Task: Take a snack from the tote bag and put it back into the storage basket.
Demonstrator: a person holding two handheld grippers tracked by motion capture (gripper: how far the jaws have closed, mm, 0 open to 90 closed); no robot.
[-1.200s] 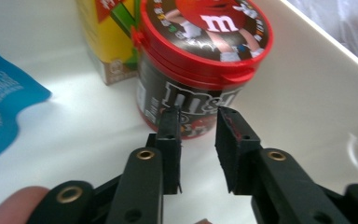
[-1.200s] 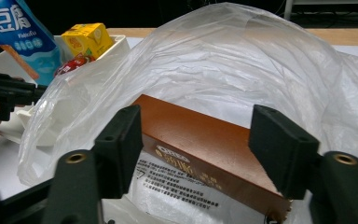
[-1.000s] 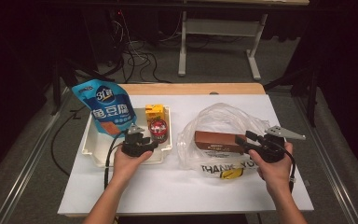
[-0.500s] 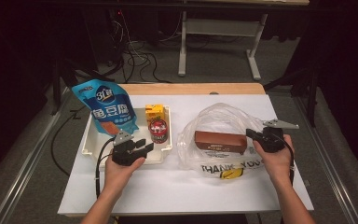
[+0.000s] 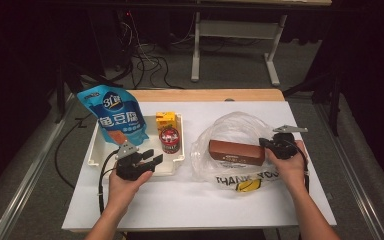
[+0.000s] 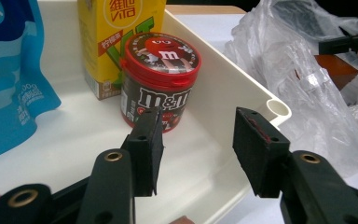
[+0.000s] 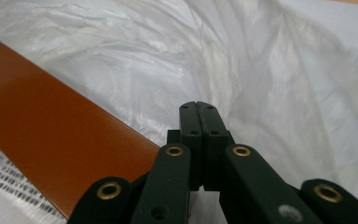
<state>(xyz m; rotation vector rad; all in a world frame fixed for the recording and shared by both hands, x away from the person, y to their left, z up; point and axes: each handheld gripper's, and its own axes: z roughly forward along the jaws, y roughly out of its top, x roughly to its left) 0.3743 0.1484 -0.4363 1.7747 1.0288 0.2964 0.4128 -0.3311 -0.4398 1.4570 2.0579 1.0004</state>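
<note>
White tray (image 5: 98,150): sits on the left half of the table (image 5: 190,200); holds a blue pouch (image 5: 116,116), a yellow drink carton (image 5: 166,120) and a red-lidded candy tub (image 5: 169,139).
Candy tub: upright, touching the front of the carton, just right of the pouch.
Left gripper (image 5: 149,159): at the tray's near edge, pointing toward the tub; jaws stand about half apart with nothing between them, and the tub lies just beyond the pads (image 6: 148,151).
Clear plastic bag (image 5: 232,132): on the right half of the table, printed "THANK YOU", well apart from the tray.
Brown box (image 5: 236,152): lies flat inside the bag.
Right gripper (image 5: 266,143): at the box's right end; jaws pressed fully together, whether bag film is pinched between them cannot be told.
</note>
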